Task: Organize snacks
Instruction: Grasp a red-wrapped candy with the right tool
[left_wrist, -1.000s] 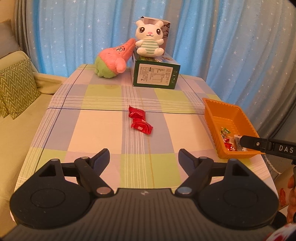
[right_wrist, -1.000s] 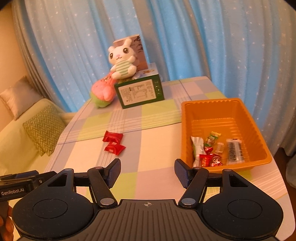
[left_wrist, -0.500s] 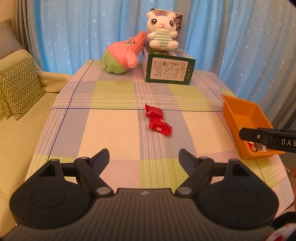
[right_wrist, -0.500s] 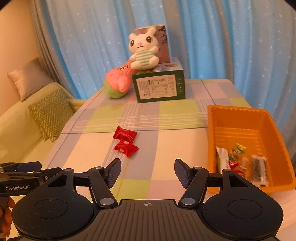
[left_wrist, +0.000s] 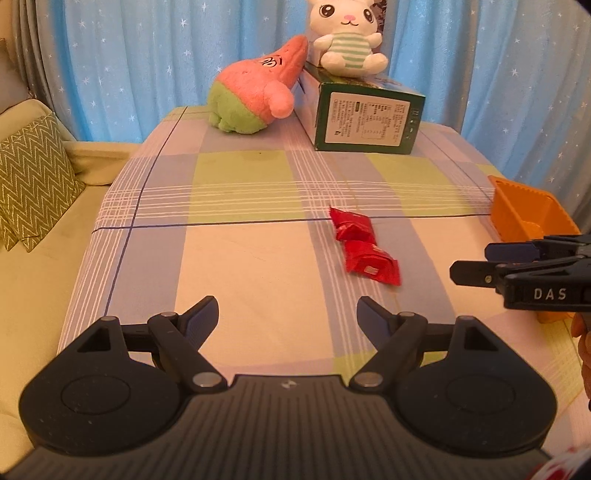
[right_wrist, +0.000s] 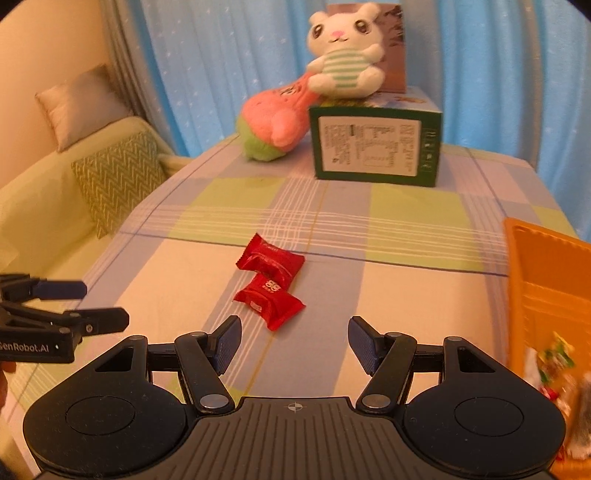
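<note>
Blue star-dotted curtains (left_wrist: 129, 66) hang behind a table in a checked cloth (left_wrist: 240, 266), a sofa (right_wrist: 44, 206) to its left; two red snack packets (right_wrist: 271, 280) lie touching mid-table, loose, presumably awaiting the orange bin (right_wrist: 546, 280) at the right edge, which already holds wrapped snacks; my right gripper (right_wrist: 294, 345) hovers just before the nearer packet, jaws spread wide and empty; my left gripper (left_wrist: 287, 319) hangs likewise spread, empty.
</note>
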